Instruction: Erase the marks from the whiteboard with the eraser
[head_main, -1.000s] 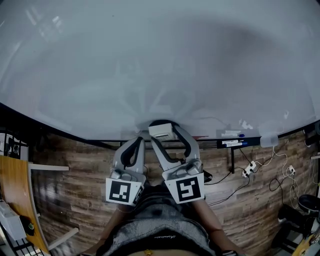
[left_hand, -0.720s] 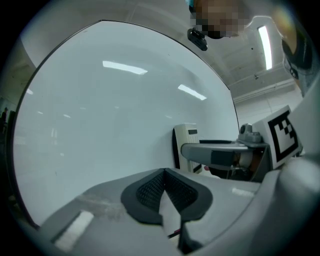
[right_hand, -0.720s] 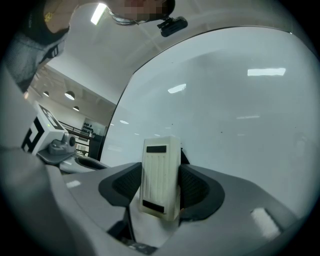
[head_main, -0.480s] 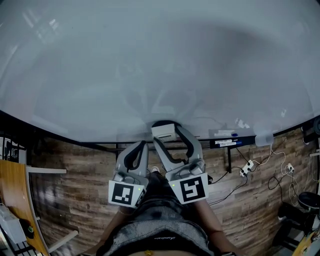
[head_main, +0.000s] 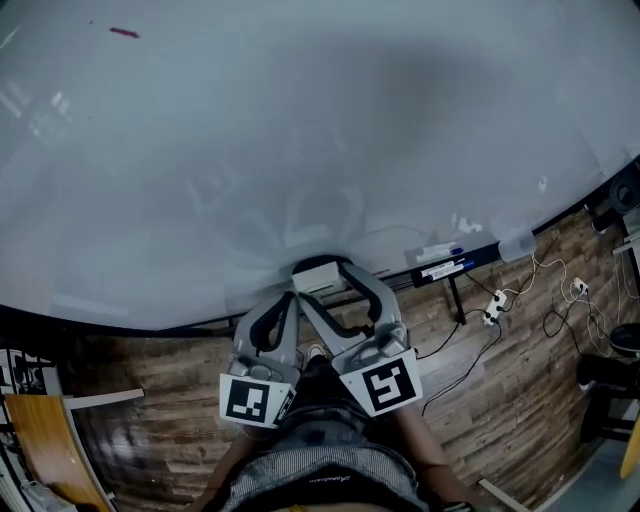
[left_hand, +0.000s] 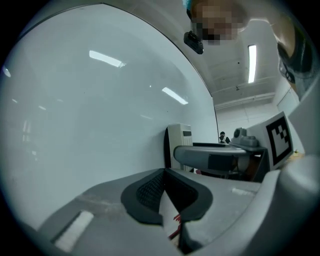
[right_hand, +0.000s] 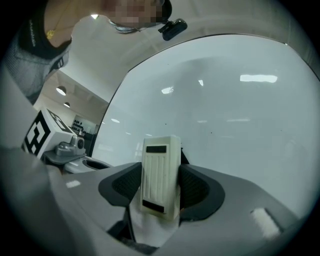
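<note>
The right gripper (head_main: 325, 282) pinches the eraser (right_hand: 160, 175) between its dark pads, one jaw on each long side. The eraser is a cream-white block, upright and slightly tilted. Its back is ribbed with fine vertical grooves, and it has a small dark rectangle near the top and another near the bottom. In the left gripper view a dark layer shows on the eraser's far side, facing the whiteboard (head_main: 300, 120) and seeming to meet its surface.

In the head view the eraser sits at the near, lower edge of the board, about the middle of its width. The board is pale grey-white and glossy, with ceiling lights reflected in it. A short red mark (head_main: 124, 32) lies at its far left, well apart from the eraser.

The left gripper (left_hand: 165, 175) is just left of the right one. Its jaws are pressed together with nothing between them.

To the right, a tray (head_main: 445, 265) under the board's edge holds markers. Wooden flooring (head_main: 150, 400) lies below.
</note>
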